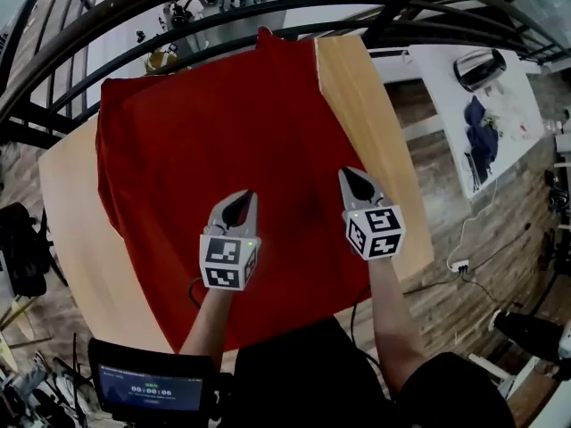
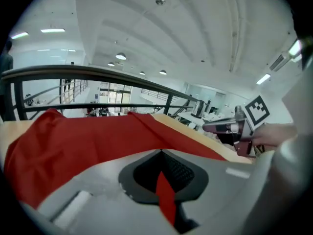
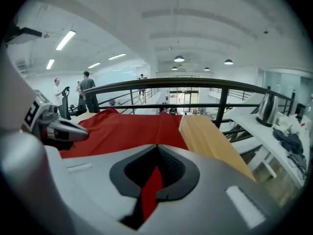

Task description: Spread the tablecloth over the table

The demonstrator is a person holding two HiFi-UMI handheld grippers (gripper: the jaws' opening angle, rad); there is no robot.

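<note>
A red tablecloth (image 1: 223,159) lies skewed over the light wooden table (image 1: 366,123), with bare wood showing along the right side and at the left (image 1: 71,203). Its far left part (image 2: 44,141) is rumpled. My left gripper (image 1: 239,201) and right gripper (image 1: 355,178) hover side by side over the near half of the cloth, both with jaws shut. In the left gripper view the left gripper (image 2: 161,153) shows only a red sliver through its slit, and the right gripper (image 3: 157,148) looks the same. The cloth below lies flat, and no fold is lifted by either one.
A black railing (image 1: 268,12) curves round the table's far side. A white side table (image 1: 482,105) with a kettle (image 1: 480,68) and blue fabric stands at the right. A small screen (image 1: 152,386) sits near my left. People (image 3: 87,89) stand far off.
</note>
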